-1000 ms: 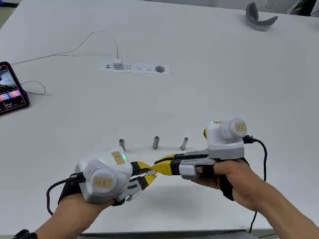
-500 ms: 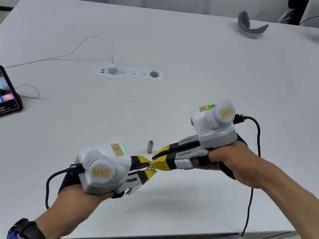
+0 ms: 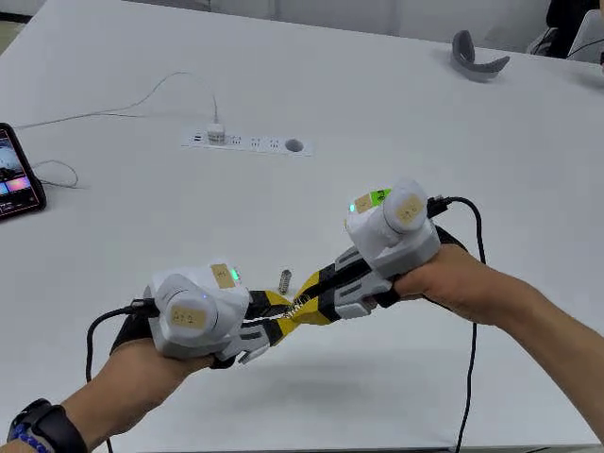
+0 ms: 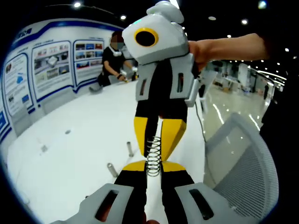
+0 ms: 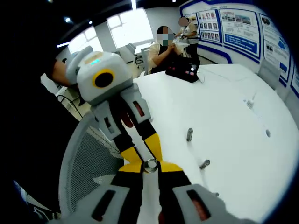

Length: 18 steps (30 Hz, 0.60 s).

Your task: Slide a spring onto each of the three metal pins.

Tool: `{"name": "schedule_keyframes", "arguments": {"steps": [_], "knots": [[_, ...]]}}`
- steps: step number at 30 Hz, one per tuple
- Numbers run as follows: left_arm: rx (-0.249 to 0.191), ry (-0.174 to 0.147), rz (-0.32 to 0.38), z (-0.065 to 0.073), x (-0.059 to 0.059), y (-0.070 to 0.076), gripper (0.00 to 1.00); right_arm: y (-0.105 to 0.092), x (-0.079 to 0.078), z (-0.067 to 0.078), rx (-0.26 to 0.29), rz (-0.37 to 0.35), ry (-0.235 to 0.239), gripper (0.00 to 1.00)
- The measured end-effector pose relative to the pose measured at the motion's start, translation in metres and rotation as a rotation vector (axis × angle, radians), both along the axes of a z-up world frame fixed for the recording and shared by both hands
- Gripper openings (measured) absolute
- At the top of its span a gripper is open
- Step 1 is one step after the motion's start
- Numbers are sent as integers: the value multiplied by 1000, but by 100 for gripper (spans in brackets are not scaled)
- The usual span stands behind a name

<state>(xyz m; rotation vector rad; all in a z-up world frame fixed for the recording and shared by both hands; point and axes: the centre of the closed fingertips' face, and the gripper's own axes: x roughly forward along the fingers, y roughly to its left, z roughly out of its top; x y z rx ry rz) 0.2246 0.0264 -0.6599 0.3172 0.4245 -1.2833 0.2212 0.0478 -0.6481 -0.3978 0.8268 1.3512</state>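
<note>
The left gripper, a white moulded-plastic shell with black jaws tipped in yellow, meets the matching right gripper tip to tip above the near part of the smooth white surface. Between the tips sits a coiled steel-wire spring, thin, bright and evenly wound.

In the left gripper view the spring rises from between the left gripper jaws, which are clenched on its near end. Its far coils lie between the flat yellow faces of the right gripper, which are also pinched in on it.

In the right gripper view the spring shows end-on as a small shiny ring at the right gripper tips, with the left gripper reaching in from above.

One short cylindrical metal pin stands on the surface just beyond the jaws. The left gripper view shows one upright pin and one leaning pin.

Farther off lie a long white power strip with a thin cable, a dark tablet at the left edge, and a curved grey band at the far right. A grey mesh chair back shows at the surface's edge.
</note>
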Motion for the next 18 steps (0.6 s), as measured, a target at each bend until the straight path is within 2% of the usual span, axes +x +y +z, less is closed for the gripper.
{"name": "schedule_keyframes", "arguments": {"steps": [6, 11, 18], "knots": [[17, -8, -44, 0, -3, -1, 10, 1, -5, -1, -71, 86, -31, 13], [27, -7, -68, -2, -8, -1, 10, 1, -10, -3, -93, 129, -50, 13], [23, 7, -64, -5, -10, 1, 11, 1, -9, -6, -84, 102, -61, 12]]}}
